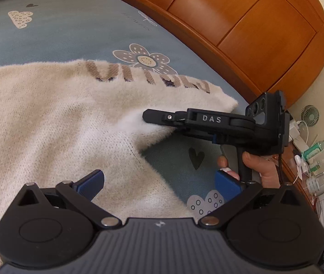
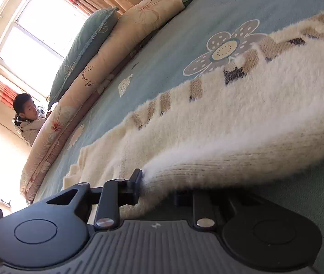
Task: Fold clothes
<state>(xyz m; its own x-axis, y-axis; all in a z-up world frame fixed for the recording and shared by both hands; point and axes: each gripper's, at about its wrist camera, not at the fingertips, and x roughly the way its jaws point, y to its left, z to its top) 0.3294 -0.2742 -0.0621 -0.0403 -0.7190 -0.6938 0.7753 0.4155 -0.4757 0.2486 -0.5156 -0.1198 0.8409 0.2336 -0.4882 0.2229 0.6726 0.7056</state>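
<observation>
A fluffy cream sweater (image 1: 54, 118) with brown and dark lettering lies spread on the blue patterned bed sheet (image 1: 65, 29). My left gripper (image 1: 159, 186) is open and empty, hovering over the sweater's lower edge. My right gripper (image 1: 148, 116) comes in from the right and is shut on a raised fold of the sweater's edge. In the right wrist view the sweater (image 2: 242, 118) drapes over my right gripper (image 2: 152, 182), whose right finger is hidden under the knit.
A wooden headboard (image 1: 242, 22) runs along the bed's far side. Pillows and a rolled quilt (image 2: 97, 68) line the bed under a window. A child (image 2: 27, 116) sits beyond them. A side table with bottles and cables (image 1: 310, 155) stands at the right.
</observation>
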